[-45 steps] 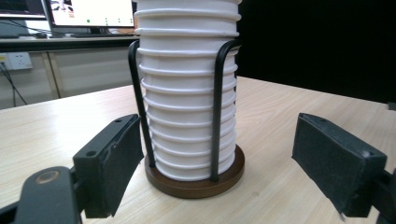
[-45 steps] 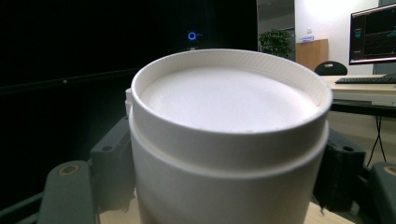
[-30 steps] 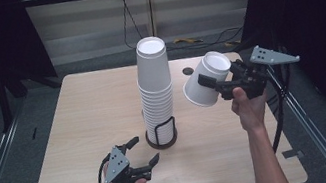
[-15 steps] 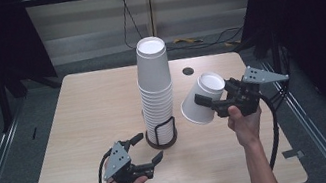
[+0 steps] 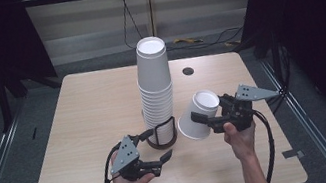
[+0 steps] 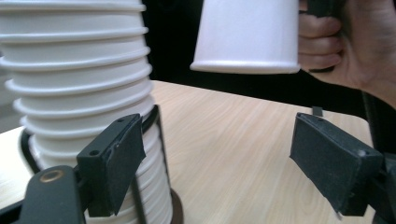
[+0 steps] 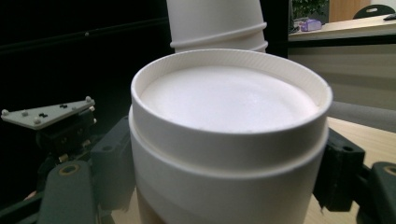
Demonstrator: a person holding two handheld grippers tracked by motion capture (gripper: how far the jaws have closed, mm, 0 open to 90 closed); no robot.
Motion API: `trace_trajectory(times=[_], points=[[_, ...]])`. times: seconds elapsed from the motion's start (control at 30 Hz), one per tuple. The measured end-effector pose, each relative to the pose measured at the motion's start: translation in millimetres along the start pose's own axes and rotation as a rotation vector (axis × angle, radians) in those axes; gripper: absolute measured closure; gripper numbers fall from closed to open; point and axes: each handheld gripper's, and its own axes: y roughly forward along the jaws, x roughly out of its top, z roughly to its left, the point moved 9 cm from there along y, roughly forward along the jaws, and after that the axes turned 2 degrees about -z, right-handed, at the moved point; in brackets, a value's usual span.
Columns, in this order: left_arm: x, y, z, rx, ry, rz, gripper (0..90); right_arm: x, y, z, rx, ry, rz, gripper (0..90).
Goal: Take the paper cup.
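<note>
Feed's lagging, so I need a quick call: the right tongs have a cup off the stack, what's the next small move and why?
Probably lower the cup to the bare table right of the stack and level it. The right tongs grip it tilted, above the wood, mouth down. The left tongs sit open beside the holder, well placed to steady it.
</note>
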Motion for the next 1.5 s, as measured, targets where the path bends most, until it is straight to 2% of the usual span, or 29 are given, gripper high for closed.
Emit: trace_trajectory(times=[0.27, 0.37, 0.53, 0.6, 0.63, 0.77, 0.8, 0.9, 1.07, 1.17, 1.4, 1.5], points=[[0.6, 8.4, -10.8, -0.051, -0.007, 0.009, 15.9, -20.3, -4.2, 7.0, 0.016, 0.004, 0.022, 23.1], [-0.2, 11.1, -14.2, -0.066, 0.007, 0.011, 15.9, -26.6, -3.1, 9.9, 0.031, 0.011, 0.029, 23.1], [-1.2, 14.8, -18.7, -0.087, 0.006, 0.021, 15.7, -39.5, 5.2, 18.1, 0.07, 0.021, 0.047, 23.1], [-2.8, 14.9, -20.7, -0.097, 0.018, 0.029, 15.7, -41.3, 6.3, 19.3, 0.071, 0.021, 0.051, 23.1], [-3.2, 16.3, -22.1, -0.097, 0.012, 0.015, 15.6, -46.7, 9.7, 22.3, 0.08, 0.02, 0.06, 23.1], [-8.1, 17.7, -24.2, -0.113, 0.008, 0.039, 15.5, -55.5, 15.2, 25.0, 0.096, 0.033, 0.07, 23.1], [-7.9, 19.4, -24.8, -0.116, 0.005, 0.024, 15.5, -55.5, 15.2, 25.0, 0.096, 0.033, 0.07, 23.1], [-10.2, 21.4, -25.5, -0.13, 0.008, 0.045, 15.4, -58.1, 17.3, 27.9, 0.108, 0.04, 0.068, 23.1], [-13.8, 27.9, -27.9, -0.158, -0.015, 0.05, 14.8, -61.0, 20.8, 31.2, 0.123, 0.045, 0.072, 23.3], [-16.1, 31.0, -27.8, -0.158, -0.017, 0.063, 10.4, -60.3, 23.9, 33.0, 0.139, 0.05, 0.071, 23.2], [-16.6, 36.7, -28.2, -0.169, -0.045, 0.055, 8.3, -60.1, 28.7, 37.5, 0.159, 0.046, 0.071, 23.3], [-17.2, 39.1, -28.1, -0.179, -0.044, 0.062, 7.9, -61.4, 30.9, 40.3, 0.168, 0.044, 0.074, 23.3]])
